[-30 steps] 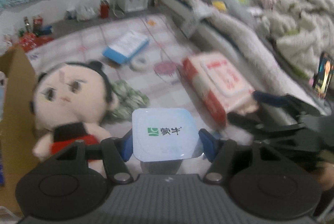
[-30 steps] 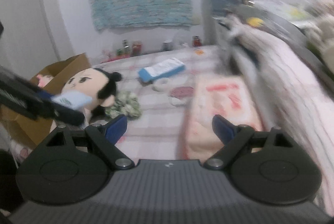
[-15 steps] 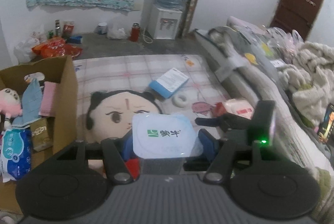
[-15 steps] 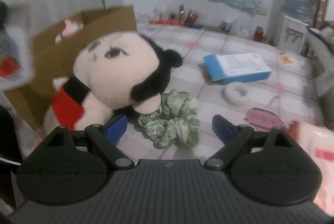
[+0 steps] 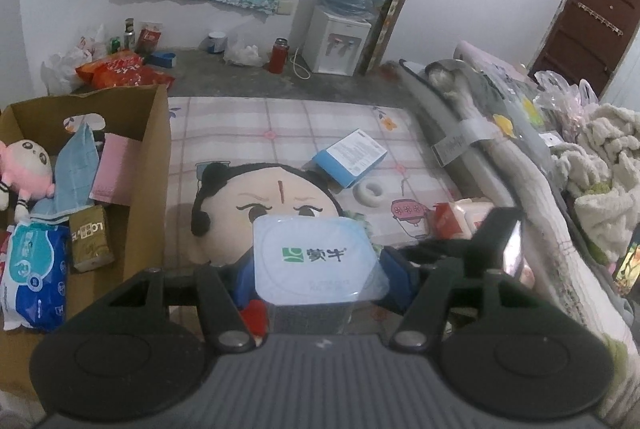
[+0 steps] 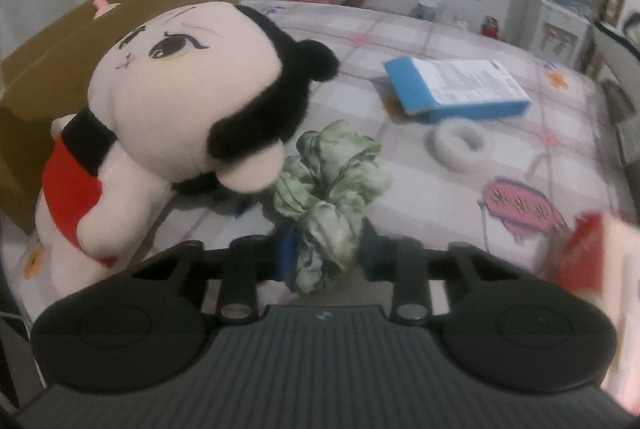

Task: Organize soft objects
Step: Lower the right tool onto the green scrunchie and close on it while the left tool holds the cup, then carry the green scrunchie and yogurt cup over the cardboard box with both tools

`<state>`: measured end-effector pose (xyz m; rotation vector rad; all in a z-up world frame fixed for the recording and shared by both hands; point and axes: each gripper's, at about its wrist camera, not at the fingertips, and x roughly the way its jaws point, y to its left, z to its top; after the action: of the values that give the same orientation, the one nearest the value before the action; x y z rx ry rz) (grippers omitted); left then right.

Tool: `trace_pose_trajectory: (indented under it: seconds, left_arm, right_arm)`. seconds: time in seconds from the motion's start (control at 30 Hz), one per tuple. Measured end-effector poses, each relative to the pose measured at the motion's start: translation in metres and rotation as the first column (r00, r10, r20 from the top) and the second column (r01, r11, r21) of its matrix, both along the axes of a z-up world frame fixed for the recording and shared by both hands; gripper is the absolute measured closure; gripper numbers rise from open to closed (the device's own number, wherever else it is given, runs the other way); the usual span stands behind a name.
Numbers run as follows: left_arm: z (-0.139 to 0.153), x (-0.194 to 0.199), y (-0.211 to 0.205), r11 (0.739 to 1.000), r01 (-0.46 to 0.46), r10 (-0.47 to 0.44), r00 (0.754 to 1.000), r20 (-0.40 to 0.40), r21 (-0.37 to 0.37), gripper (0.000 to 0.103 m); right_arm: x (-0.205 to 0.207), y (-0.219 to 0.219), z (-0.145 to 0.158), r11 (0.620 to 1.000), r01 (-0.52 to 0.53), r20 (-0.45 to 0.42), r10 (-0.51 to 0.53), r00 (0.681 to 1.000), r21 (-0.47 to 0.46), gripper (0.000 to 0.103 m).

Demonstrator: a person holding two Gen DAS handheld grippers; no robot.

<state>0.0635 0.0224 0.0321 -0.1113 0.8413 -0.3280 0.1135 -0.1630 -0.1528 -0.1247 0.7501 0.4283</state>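
My left gripper [image 5: 318,275] is shut on a white yogurt cup [image 5: 318,259] with a green logo, held above the checked mat. My right gripper [image 6: 326,255] is shut on a green scrunchie [image 6: 330,185] lying on the mat beside the big plush doll [image 6: 192,97]. The doll has a pale face, black hair and a red top; in the left wrist view its head [image 5: 260,207] shows behind the cup. The right gripper's body [image 5: 476,253] is low at the right of that view.
A cardboard box [image 5: 154,157] at the left holds a pink plush [image 5: 24,169], a wipes pack [image 5: 34,275] and cloths. On the mat lie a blue box [image 6: 460,89], a white ring [image 6: 460,143] and a red-and-white tissue pack [image 5: 460,215]. Bedding is piled at the right.
My right gripper moved in over the green scrunchie and shut on it. My left gripper kept hold of the yogurt cup and pulled back, with the cardboard box coming into view.
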Motion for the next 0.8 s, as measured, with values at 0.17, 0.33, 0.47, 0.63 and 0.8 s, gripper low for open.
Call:
trace_pose_trajectory:
  seconds: [0.17, 0.33, 0.47, 0.63, 0.8]
  left_arm:
    - [0.004, -0.009, 0.003, 1.000, -0.009, 0.009, 1.000, 0.012, -0.004, 0.039]
    - [0.012, -0.023, 0.007, 1.000, -0.016, 0.016, 0.999, 0.029, -0.009, 0.039]
    - [0.021, -0.040, 0.014, 0.999, -0.023, 0.024, 0.999, 0.047, -0.024, 0.039]
    - [0.036, -0.065, 0.028, 0.998, -0.035, 0.039, 0.996, 0.079, -0.049, 0.039]
    - [0.057, -0.091, 0.049, 0.995, -0.059, 0.068, 0.991, 0.112, -0.078, 0.039]
  right_arm:
    - [-0.036, -0.027, 0.008, 0.994, 0.085, -0.014, -0.084, 0.996, 0.069, 0.079]
    - [-0.099, -0.057, 0.028, 0.972, 0.166, -0.014, -0.166, 0.986, 0.166, 0.079]
    - [-0.148, -0.073, 0.045, 0.951, 0.222, 0.016, -0.231, 0.973, 0.217, 0.079]
    - [-0.203, -0.079, 0.078, 0.928, 0.250, 0.075, -0.280, 0.957, 0.277, 0.079]
    - [-0.243, -0.072, 0.124, 0.924, 0.183, 0.177, -0.253, 0.951, 0.336, 0.079]
